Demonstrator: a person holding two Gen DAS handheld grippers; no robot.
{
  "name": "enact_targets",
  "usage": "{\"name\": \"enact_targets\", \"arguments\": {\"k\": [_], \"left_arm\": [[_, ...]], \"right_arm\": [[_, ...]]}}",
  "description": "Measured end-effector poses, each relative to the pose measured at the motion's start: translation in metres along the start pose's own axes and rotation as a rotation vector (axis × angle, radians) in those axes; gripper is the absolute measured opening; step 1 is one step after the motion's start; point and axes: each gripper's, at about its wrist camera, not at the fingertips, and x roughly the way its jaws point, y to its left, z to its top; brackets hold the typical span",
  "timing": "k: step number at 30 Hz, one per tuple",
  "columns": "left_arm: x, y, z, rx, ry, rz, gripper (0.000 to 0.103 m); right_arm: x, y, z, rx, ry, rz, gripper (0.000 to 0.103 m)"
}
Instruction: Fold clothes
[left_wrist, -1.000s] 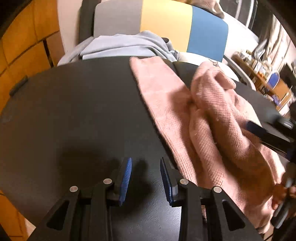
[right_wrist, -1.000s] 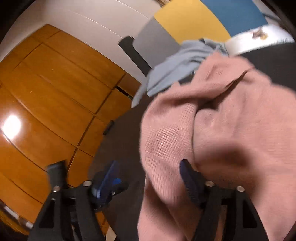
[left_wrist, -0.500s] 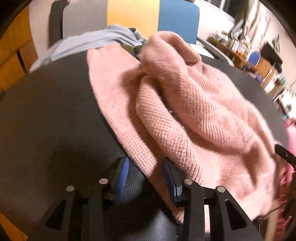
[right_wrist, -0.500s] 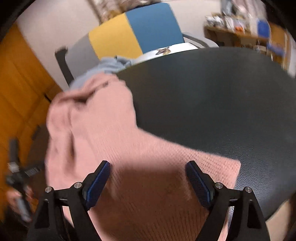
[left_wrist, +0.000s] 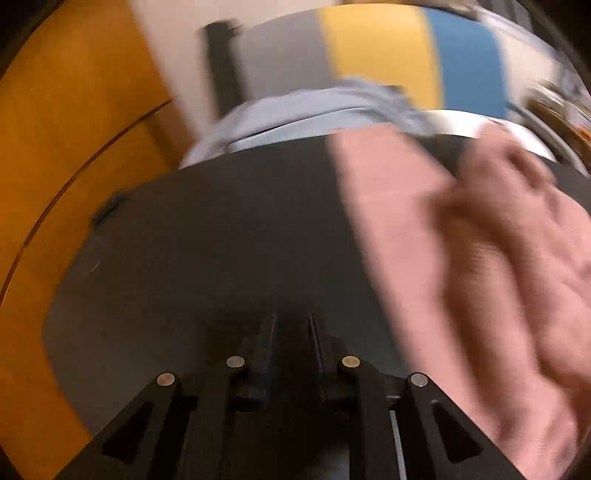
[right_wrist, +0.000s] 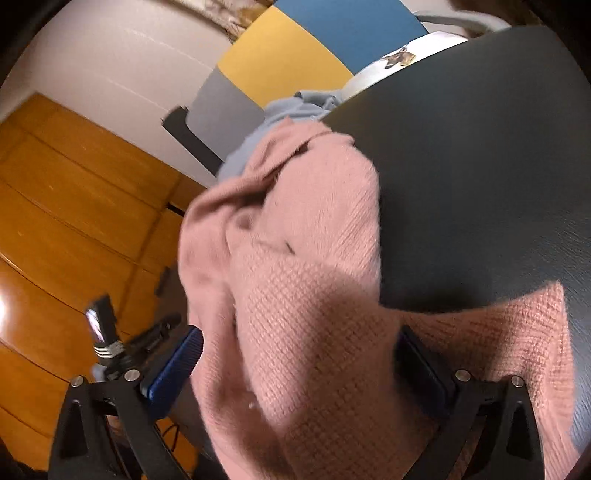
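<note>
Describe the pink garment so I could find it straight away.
Start at the big dark round table. A rumpled pink knitted sweater lies heaped on its near side, one flap spread flat. Unlike the smooth pale blue garment at the table's far edge, it is pink with a coarse waffle knit.

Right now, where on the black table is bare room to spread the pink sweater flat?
Left of the pink sweater, the black table is bare up to its edge by the wooden panelling. Right of the sweater, the tabletop is also bare. It is crowded at the far edge, where the light-blue garment lies.
</note>
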Motion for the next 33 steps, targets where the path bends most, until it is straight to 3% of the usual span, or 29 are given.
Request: {"name": "enact_targets", "arguments": {"k": [2,4,6,7,9,12,17,21,23,26,29,30,33], "left_arm": [[-0.006,0.021,-0.008,-0.099,0.025,-0.214,0.028],[-0.015,0.025,-0.027,-0.149,0.084,-0.553,0.038],[-0.028,0.007,-0.051,-0.089,0.114,-0.718,0.046],[-0.036,-0.006,-0.063,-0.03,0.111,-0.748,0.047],[-0.053,-0.035,-0.084,0.107,0.093,-0.763,0.048],[-0.064,-0.07,-0.109,0.22,0.113,-0.799,0.048],[-0.048,-0.087,-0.109,0.22,0.124,-0.785,0.048],[-0.061,-0.081,-0.095,0.227,0.02,-0.71,0.048],[-0.074,-0.087,-0.095,0.292,-0.043,-0.719,0.048],[-0.088,-0.099,-0.104,0.423,-0.107,-0.734,0.048],[-0.099,-0.112,-0.124,0.587,-0.157,-0.709,0.048],[-0.105,-0.114,-0.133,0.646,-0.181,-0.71,0.048],[-0.122,-0.116,-0.155,0.832,-0.259,-0.698,0.048]], "right_arm": [[-0.001,-0.001,0.002,0.032,0.003,0.042,0.103],[-0.015,-0.004,-0.001,0.073,-0.008,0.097,0.103],[-0.035,-0.007,-0.006,0.105,-0.051,0.149,0.103],[-0.05,-0.008,-0.012,0.112,-0.071,0.164,0.103],[-0.082,-0.009,-0.021,0.109,-0.1,0.174,0.103],[-0.115,-0.011,-0.044,0.087,-0.118,0.089,0.103],[-0.137,-0.02,-0.082,0.111,-0.101,-0.132,0.103],[-0.129,-0.013,-0.103,0.089,-0.017,-0.198,0.103],[-0.123,-0.008,-0.108,0.115,-0.006,-0.158,0.103],[-0.11,0.004,-0.106,0.162,0.021,0.106,0.103],[-0.116,0.013,-0.091,0.165,-0.056,0.234,0.103],[-0.12,0.017,-0.085,0.15,-0.079,0.227,0.103],[-0.144,0.012,-0.069,0.105,-0.136,0.078,0.103]]}}
